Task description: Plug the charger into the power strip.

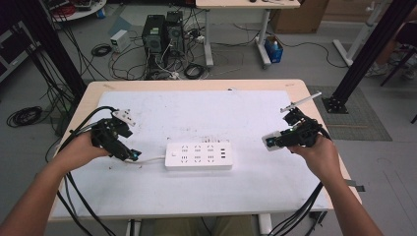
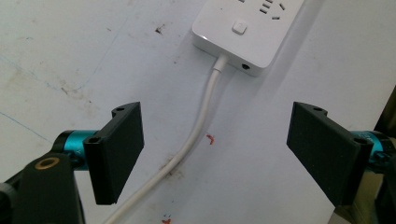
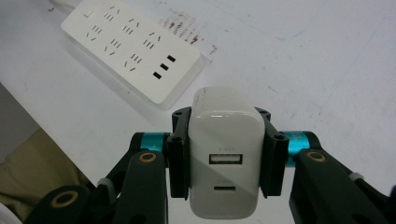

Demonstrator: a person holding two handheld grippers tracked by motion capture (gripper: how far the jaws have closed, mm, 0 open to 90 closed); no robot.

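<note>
Charger (image 3: 224, 158), a white block with two ports on its near face, sat clenched between the jaws of the right claw (image 3: 224, 156) at lower centre of the right gripper view, held above the worktop (image 1: 147, 196) and well apart from the power strip (image 1: 198, 156). In the high view the right claw (image 1: 275, 140) hung at right of centre, the strip lay at the middle of the white mat, and the left claw (image 1: 129, 155) stood released near the strip's left end. In the left gripper view its jaws gaped on either side of the strip's white cord (image 2: 196, 130), touching nothing. To do this step well, the left claw would likely need to pin the strip down first; the charger should then be squared over one socket group and pressed straight in, not tilted.
</note>
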